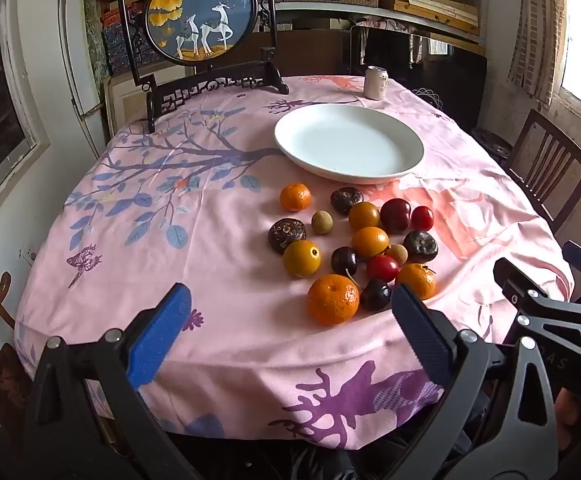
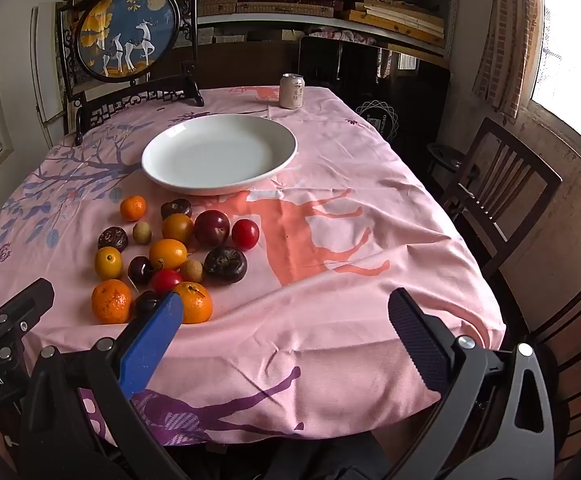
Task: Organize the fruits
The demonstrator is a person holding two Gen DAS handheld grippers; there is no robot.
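Note:
Several small fruits lie loose on the pink tablecloth in front of an empty white plate (image 1: 348,142), also seen in the right wrist view (image 2: 218,152). Among them are a mandarin (image 1: 333,299) nearest the front edge, another mandarin (image 1: 416,280), a far mandarin (image 1: 295,197), yellow-orange fruits (image 1: 301,258), red tomatoes (image 1: 382,268), dark plums (image 1: 395,210) and wrinkled dark fruits (image 1: 286,234). My left gripper (image 1: 290,320) is open and empty, low at the table's front edge, just short of the nearest mandarin. My right gripper (image 2: 286,326) is open and empty, right of the pile (image 2: 170,252).
A drinks can (image 1: 376,83) stands at the far edge behind the plate. A round deer picture on a dark stand (image 1: 200,16) stands at the back left. Wooden chairs (image 2: 498,184) stand to the right of the table. Shelves fill the back wall.

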